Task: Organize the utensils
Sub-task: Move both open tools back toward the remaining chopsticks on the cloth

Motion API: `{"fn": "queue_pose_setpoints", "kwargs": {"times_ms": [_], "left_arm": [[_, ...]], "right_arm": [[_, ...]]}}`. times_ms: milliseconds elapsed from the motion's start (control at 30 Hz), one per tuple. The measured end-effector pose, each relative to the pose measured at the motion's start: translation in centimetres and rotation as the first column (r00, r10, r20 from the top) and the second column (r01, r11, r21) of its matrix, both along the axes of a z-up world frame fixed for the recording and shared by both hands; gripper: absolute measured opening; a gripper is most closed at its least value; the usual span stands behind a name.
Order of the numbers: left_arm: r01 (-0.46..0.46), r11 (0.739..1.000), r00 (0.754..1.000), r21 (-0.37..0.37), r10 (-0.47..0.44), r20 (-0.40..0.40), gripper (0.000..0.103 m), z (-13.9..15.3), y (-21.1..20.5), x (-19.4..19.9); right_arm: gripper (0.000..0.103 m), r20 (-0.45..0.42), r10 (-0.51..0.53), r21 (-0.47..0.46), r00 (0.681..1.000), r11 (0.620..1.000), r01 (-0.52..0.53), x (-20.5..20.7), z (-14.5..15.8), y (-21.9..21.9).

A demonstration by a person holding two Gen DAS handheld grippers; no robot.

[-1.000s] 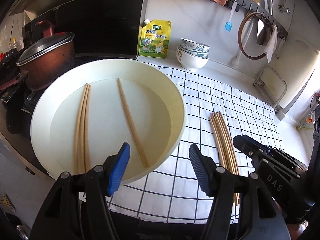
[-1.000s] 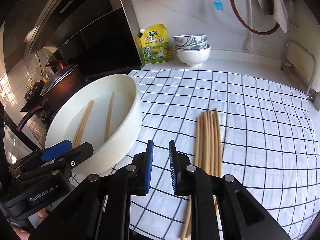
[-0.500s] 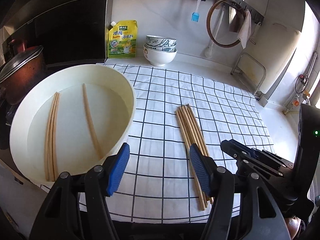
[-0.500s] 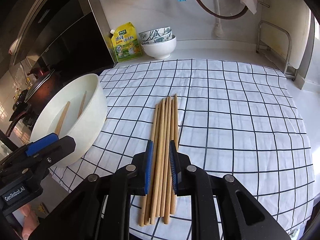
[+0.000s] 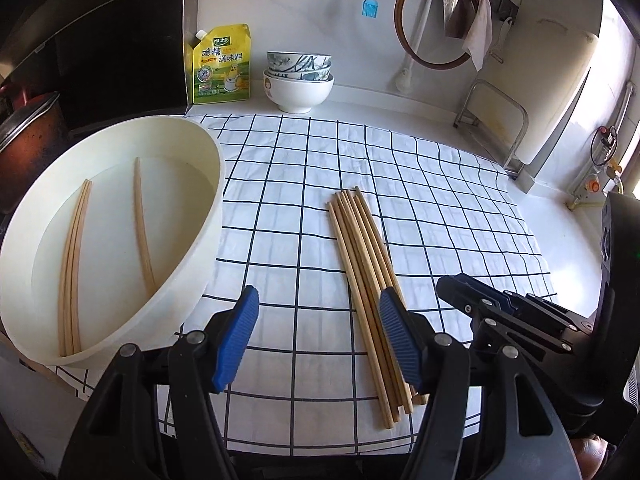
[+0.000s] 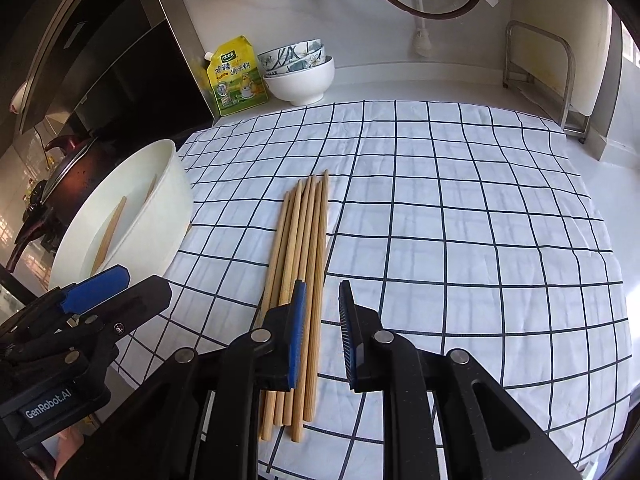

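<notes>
A white cloth [image 5: 420, 208] with dark grid lines covers the table [image 5: 560, 232]. At the back by the wall stand a yellow pouch [image 5: 221, 68] and a stack of bowls [image 5: 298, 80]. A blue brush [image 5: 370, 4] and a round brown hoop [image 5: 434, 20] hang on the wall above them. A metal rack [image 5: 492, 120] stands at the right. On the left sits a big round white basin [image 5: 120, 232] with smooth plastic walls, and past it is a dark red pot [image 5: 24, 148]. The sticks [image 5: 366, 264] are thin, long and made of pale wood. Most lie side by side in a bunch on the cloth, right of the basin and apart from it. Three more [image 5: 104, 248] lie in the basin, two close together and one alone. Both tools point down at a slant over the near edge of the cloth. The left tool [image 5: 320, 340] has its blue ribbed pads wide apart with nothing in them; its right finger is in front of the near part of the bunch. The right tool [image 6: 322, 332] hangs over the near ends of the bunch. Its pads are only a little apart, and they hold nothing. One stick shows in the gap, but it lies flat on the cloth below. Nothing blocks the far ends of the bunch.
</notes>
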State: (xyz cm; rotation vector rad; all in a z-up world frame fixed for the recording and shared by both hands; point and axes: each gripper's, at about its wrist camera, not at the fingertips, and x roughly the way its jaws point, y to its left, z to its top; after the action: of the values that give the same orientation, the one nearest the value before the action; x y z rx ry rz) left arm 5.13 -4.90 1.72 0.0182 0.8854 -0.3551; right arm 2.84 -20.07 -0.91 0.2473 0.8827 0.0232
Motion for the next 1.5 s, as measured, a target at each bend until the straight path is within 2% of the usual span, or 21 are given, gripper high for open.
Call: {"fn": "queue_pose_setpoints", "kwargs": {"times_ms": [633,967,1500], "left_arm": [[-0.016,0.998,0.999,0.063,0.018,-0.037,0.063,-1.9,-1.2,0.3],[-0.034,0.996,0.998,0.081,0.039,-0.058,0.066,-3.1,-1.3,0.8],[-0.066,0.996,0.993,0.066,0.072,-0.089,0.066,-4.1,-0.2,1.4]], "right_arm": [[0.019,-0.017,0.003,0.035,1.0,0.999,-0.003,-0.5,-1.5,-1.7],[0.022,-0.043,0.039,0.038,0.998,0.999,-0.037,-0.2,-2.7,-0.9],[0.024,-0.071,0.068,-0.007,0.995,0.998,-0.068,0.3,-3.8,0.7]]}}
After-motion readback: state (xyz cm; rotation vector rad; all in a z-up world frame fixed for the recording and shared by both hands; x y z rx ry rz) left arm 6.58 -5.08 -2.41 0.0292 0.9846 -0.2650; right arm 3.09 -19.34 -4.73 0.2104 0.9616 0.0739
